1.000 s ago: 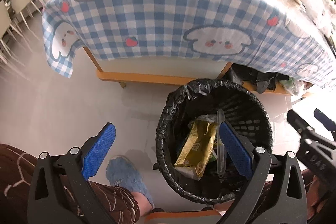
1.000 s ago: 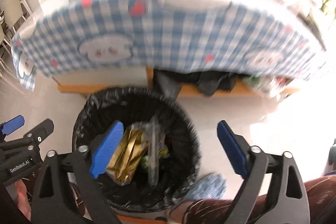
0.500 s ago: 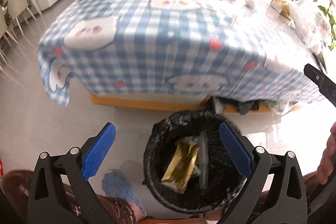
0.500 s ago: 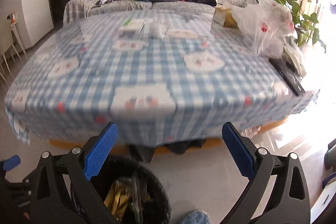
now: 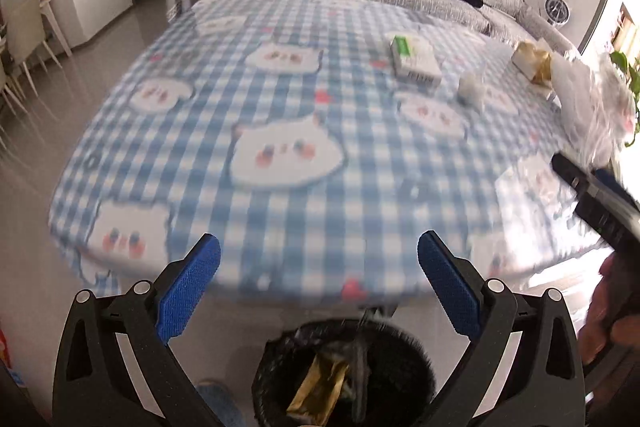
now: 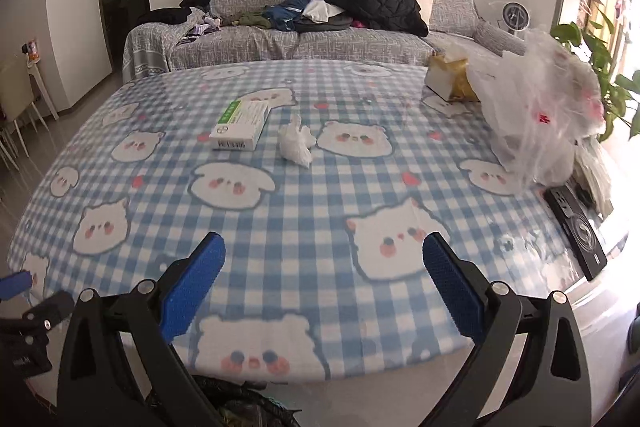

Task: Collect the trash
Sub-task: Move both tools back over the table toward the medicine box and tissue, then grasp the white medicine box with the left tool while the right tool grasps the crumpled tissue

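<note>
Left fingers (image 5: 318, 269): blue pads spread wide, nothing between them, held above the near edge of the surface.
Right fingers (image 6: 323, 273): also spread wide and empty, raised over the near part of the checked cloth.
Trash bin (image 5: 344, 375): black-lined, on the floor just under the near edge of the surface, directly below the left fingers; a gold wrapper (image 5: 318, 389) lies inside. Only its rim shows at the bottom of the right wrist view.
Surface (image 6: 304, 203): covered by a blue-and-white checked cloth printed with white cartoon animals.
Crumpled tissue (image 6: 296, 141): white, lying on the cloth towards the far side, just beside the box.
Box (image 6: 242, 125): white with a green stripe, flat on the cloth, left of the tissue.
Plastic bags (image 6: 544, 107): clear, heaped at the right edge.
Black device (image 6: 576, 231): flat, at the right edge near the bags.
Sofa (image 6: 320, 27): grey, behind the surface, piled with clothes.
</note>
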The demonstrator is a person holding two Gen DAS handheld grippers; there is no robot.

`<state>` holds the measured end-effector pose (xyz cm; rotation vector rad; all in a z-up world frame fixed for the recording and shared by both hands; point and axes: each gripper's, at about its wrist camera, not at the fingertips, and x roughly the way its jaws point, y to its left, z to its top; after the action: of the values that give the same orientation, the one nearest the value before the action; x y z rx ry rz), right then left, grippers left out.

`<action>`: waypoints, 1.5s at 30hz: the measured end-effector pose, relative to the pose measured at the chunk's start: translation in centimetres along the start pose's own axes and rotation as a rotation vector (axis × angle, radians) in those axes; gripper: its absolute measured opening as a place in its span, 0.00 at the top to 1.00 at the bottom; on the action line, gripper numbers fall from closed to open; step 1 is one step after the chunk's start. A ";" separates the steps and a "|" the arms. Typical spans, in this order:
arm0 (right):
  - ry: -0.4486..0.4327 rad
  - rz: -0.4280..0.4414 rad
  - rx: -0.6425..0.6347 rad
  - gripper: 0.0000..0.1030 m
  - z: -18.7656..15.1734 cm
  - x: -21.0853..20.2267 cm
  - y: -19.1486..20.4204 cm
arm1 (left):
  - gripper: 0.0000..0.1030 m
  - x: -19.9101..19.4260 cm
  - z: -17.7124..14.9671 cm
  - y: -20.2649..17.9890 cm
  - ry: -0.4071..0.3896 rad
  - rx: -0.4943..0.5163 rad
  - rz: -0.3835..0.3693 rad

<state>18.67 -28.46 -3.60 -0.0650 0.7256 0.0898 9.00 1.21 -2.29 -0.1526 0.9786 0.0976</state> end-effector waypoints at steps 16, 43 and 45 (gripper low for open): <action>0.040 0.056 0.000 0.16 4.3 9.4 -0.1 | 0.06 8.6 13.6 -6.4 0.023 0.067 0.013; 0.132 0.179 0.007 0.53 7.9 18.5 1.0 | 0.15 20.4 21.2 -12.8 0.103 0.129 0.027; 0.142 0.191 0.023 0.62 7.9 18.8 0.9 | 0.22 20.3 21.2 -12.9 0.101 0.130 0.016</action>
<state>37.78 -25.73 -10.27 0.0201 0.8739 0.2612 39.58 -7.53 -6.44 -0.0302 1.0843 0.0406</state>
